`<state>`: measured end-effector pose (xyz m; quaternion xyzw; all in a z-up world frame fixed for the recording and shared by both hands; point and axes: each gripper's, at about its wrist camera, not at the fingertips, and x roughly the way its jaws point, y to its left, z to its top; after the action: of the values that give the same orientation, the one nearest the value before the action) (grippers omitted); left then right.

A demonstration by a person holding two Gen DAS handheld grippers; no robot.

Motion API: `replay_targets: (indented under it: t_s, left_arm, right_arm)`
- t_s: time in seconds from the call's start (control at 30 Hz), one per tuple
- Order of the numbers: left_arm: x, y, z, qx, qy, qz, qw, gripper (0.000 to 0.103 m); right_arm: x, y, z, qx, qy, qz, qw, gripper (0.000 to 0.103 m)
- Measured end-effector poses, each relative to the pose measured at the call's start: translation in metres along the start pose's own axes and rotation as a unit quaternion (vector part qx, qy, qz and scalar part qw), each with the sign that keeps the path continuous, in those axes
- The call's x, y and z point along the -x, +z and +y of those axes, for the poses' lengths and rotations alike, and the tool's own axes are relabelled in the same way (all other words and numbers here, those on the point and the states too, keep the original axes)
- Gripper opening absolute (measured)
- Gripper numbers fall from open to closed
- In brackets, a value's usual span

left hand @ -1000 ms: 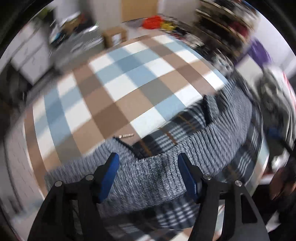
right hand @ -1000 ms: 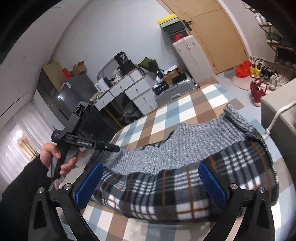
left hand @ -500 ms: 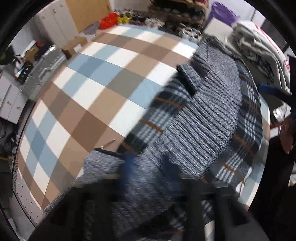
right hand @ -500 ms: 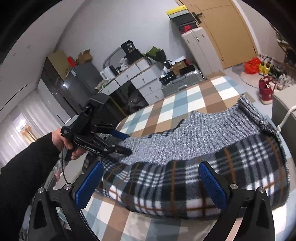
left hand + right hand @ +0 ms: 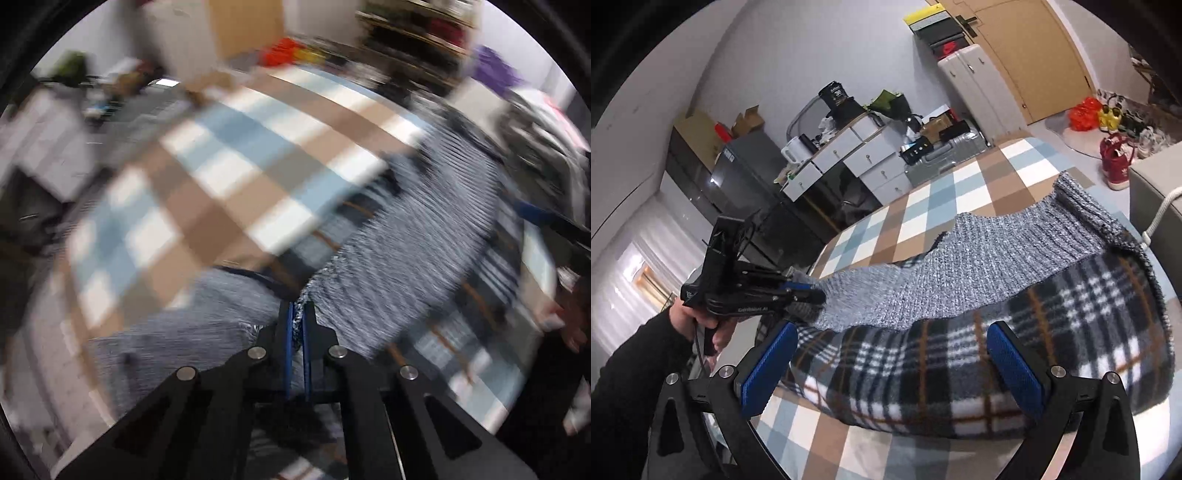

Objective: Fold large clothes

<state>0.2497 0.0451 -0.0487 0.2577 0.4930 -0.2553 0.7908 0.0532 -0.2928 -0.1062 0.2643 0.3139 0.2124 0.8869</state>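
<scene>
A checkered bed (image 5: 964, 192) carries a plaid-lined grey knit garment (image 5: 997, 314).

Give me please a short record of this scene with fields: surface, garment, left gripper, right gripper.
surface: checked bedcover, blue, brown and white
garment: grey knit sweater with plaid fleece lining, spread flat
left gripper: shut on a pinch of the grey knit at the garment's edge
right gripper: open, jaws wide above the plaid lining, holding nothing
</scene>
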Motion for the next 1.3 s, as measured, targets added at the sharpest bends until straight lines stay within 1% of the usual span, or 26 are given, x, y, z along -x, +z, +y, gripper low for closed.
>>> replay_targets:
  t_s: [0.07,0.13,0.17,0.27,0.3,0.4,0.47,0.53,0.57,0.63,0.67,0.7,0.73,0.8,0.83,0.87,0.9,0.97,1.0,1.03,1.07,1.1,1.13,1.17,1.27,1.3]
  left_arm:
    - [-0.002,0.0,-0.002,0.015,0.029,-0.022,0.9992,0.0]
    - [-0.01,0.0,-0.007,0.013,0.051,-0.024,0.9983,0.0]
    - [-0.013,0.001,-0.011,0.011,0.074,-0.032,0.9967,0.0]
    - [-0.017,0.005,-0.007,0.034,0.086,-0.033,0.9951,0.0]
    - [-0.017,0.007,-0.004,0.039,0.098,-0.034,0.9939,0.0]
    - [-0.014,0.013,0.008,0.061,0.133,-0.042,0.9884,0.0]
    - [-0.013,0.016,0.024,0.087,0.162,-0.049,0.9818,0.0]
    - [-0.015,0.016,0.048,0.146,0.117,-0.056,0.9808,0.0]
    - [-0.015,0.014,0.052,0.159,0.108,-0.059,0.9796,0.0]
    - [-0.009,0.01,0.051,0.158,0.103,-0.073,0.9794,0.0]
    - [0.001,0.005,0.05,0.155,0.088,-0.083,0.9803,0.0]
    - [0.007,0.001,0.049,0.159,0.08,-0.089,0.98,0.0]
    - [0.019,-0.009,0.048,0.171,0.061,-0.093,0.9788,0.0]
    - [0.033,-0.023,0.045,0.18,0.02,-0.097,0.9786,0.0]
    - [0.041,-0.034,0.041,0.183,0.003,-0.102,0.9778,0.0]
    - [0.049,-0.048,0.035,0.181,-0.007,-0.111,0.9772,0.0]
    - [0.053,-0.057,0.03,0.176,-0.012,-0.114,0.9778,0.0]
    - [0.047,-0.077,0.018,0.159,-0.039,-0.093,0.9821,0.0]
    - [0.038,-0.086,0.013,0.15,-0.041,-0.078,0.9847,0.0]
    - [0.032,-0.089,0.012,0.147,-0.036,-0.068,0.9862,0.0]
    - [0.017,-0.095,0.01,0.142,-0.02,-0.046,0.9886,0.0]
    - [0.006,-0.098,0.012,0.146,-0.011,-0.031,0.9888,0.0]
    - [-0.005,-0.101,0.018,0.157,-0.011,-0.022,0.9874,0.0]
    - [-0.012,-0.102,0.025,0.176,-0.023,-0.018,0.9839,0.0]
    - [-0.023,-0.1,0.045,0.224,-0.06,-0.022,0.9726,0.0]
    - [-0.025,-0.097,0.047,0.221,-0.059,-0.023,0.9732,0.0]
  right_arm:
    - [0.004,0.001,-0.002,-0.004,-0.002,-0.007,1.0,0.103]
    - [0.006,0.002,-0.004,-0.011,-0.003,-0.011,1.0,0.103]
    - [0.008,0.002,-0.006,-0.017,-0.002,-0.013,1.0,0.103]
    - [0.008,0.004,-0.011,-0.032,-0.001,-0.012,0.999,0.103]
    - [0.009,0.004,-0.013,-0.037,-0.002,-0.013,0.999,0.103]
    - [0.012,0.005,-0.017,-0.047,-0.004,-0.016,0.999,0.103]
    - [0.013,0.007,-0.019,-0.053,-0.006,-0.018,0.998,0.103]
    - [0.014,0.008,-0.02,-0.057,-0.012,-0.02,0.998,0.103]
    - [0.014,0.008,-0.02,-0.057,-0.014,-0.019,0.998,0.103]
    - [0.011,0.009,-0.018,-0.05,-0.019,-0.014,0.998,0.103]
    - [0.01,0.009,-0.016,-0.043,-0.021,-0.013,0.999,0.103]
    - [0.009,0.01,-0.012,-0.024,-0.036,-0.012,0.999,0.103]
    - [0.008,0.01,-0.008,-0.01,-0.049,-0.011,0.999,0.103]
    - [0.007,0.013,0.001,0.04,-0.095,-0.012,0.995,0.103]
    - [0.006,0.014,0.004,0.061,-0.121,-0.01,0.991,0.103]
    - [0.002,0.017,0.006,0.088,-0.156,0.002,0.984,0.103]
    - [-0.004,0.019,0.005,0.102,-0.18,0.017,0.978,0.103]
    - [-0.023,0.025,-0.002,0.121,-0.207,0.067,0.968,0.103]
    - [-0.031,0.027,-0.006,0.124,-0.213,0.09,0.965,0.103]
    - [-0.049,0.03,-0.012,0.131,-0.234,0.134,0.954,0.103]
    - [-0.064,0.033,-0.016,0.142,-0.254,0.164,0.943,0.103]
    - [-0.072,0.034,-0.02,0.148,-0.263,0.18,0.936,0.103]
    - [-0.088,0.036,-0.024,0.155,-0.272,0.216,0.925,0.103]
    - [-0.103,0.039,-0.028,0.159,-0.281,0.247,0.913,0.103]
    - [-0.127,0.044,-0.036,0.17,-0.312,0.27,0.895,0.103]
    - [-0.131,0.046,-0.037,0.173,-0.317,0.274,0.892,0.103]
